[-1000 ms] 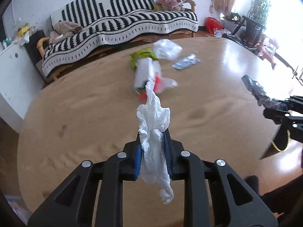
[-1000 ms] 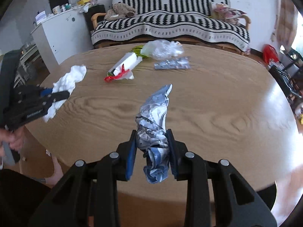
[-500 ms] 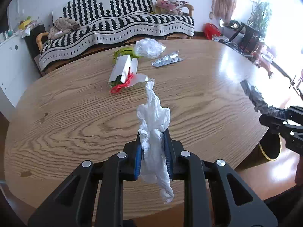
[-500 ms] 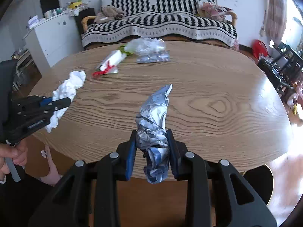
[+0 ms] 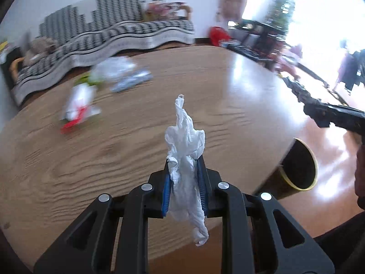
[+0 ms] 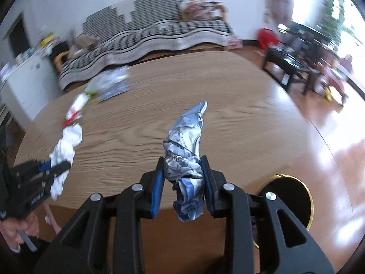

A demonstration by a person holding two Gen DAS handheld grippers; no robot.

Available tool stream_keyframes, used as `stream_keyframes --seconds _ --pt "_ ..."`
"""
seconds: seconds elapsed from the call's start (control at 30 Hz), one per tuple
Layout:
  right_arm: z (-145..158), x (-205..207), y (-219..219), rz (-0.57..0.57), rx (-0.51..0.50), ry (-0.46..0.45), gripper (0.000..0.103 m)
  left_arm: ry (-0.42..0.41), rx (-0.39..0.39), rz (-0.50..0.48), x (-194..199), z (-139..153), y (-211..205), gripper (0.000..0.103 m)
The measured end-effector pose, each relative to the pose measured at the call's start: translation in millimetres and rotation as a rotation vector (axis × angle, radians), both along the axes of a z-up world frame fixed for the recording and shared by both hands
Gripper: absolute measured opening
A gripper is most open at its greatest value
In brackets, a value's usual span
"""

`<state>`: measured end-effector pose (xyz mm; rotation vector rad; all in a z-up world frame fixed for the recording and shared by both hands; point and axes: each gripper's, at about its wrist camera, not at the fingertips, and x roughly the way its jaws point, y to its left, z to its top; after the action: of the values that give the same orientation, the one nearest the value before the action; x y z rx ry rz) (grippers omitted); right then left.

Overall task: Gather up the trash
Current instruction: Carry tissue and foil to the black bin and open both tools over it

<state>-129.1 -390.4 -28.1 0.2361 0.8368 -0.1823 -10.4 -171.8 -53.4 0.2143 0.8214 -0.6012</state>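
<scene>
My left gripper point(image 5: 183, 163) is shut on a crumpled white tissue point(image 5: 186, 141) that sticks up above the wooden table point(image 5: 136, 118). My right gripper point(image 6: 182, 162) is shut on a crumpled silver and blue wrapper point(image 6: 186, 137), held over the table's near edge. A black bin with a gold rim point(image 6: 294, 196) stands on the floor just off the table's right edge, below and right of the right gripper; the same bin point(image 5: 301, 166) shows in the left wrist view. Across the table lie a white and red wrapper point(image 5: 78, 105), a clear plastic bag point(image 5: 114, 68) and a silver blister pack point(image 5: 132, 82).
A sofa under a black and white striped throw point(image 6: 155, 34) runs behind the table. A white cabinet point(image 6: 27, 77) stands at the left, dark low furniture point(image 6: 294, 61) at the right by the bright window. A person's hand point(image 6: 20, 230) grips the left tool.
Both grippers have swung to the right along the table's near edge, each keeping its piece of trash. The bin has come into view at the lower right. The trash on the table now sits further left.
</scene>
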Motion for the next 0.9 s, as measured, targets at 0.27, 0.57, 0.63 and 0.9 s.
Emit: stream_keyframes --seconds 0.27,0.57,0.63,0.9 --pt "-2 -66 -112 -0.247 0.022 0.013 0.031 0.060 -0.064 -0.243 -39 -21 -134 0.020" --pt "-35 -114 -189 -0.469 0.057 0.120 0.031 0.207 -0.105 -0.434 -80 -59 -256 0.020" --pt "-42 -112 -198 -0.484 0.082 0.137 0.031 0.231 -0.112 -0.460 -86 -63 -274 0.020" --pt "-52 -104 -207 -0.502 0.094 0.162 0.032 0.291 -0.098 -0.488 -87 -83 -313 0.021"
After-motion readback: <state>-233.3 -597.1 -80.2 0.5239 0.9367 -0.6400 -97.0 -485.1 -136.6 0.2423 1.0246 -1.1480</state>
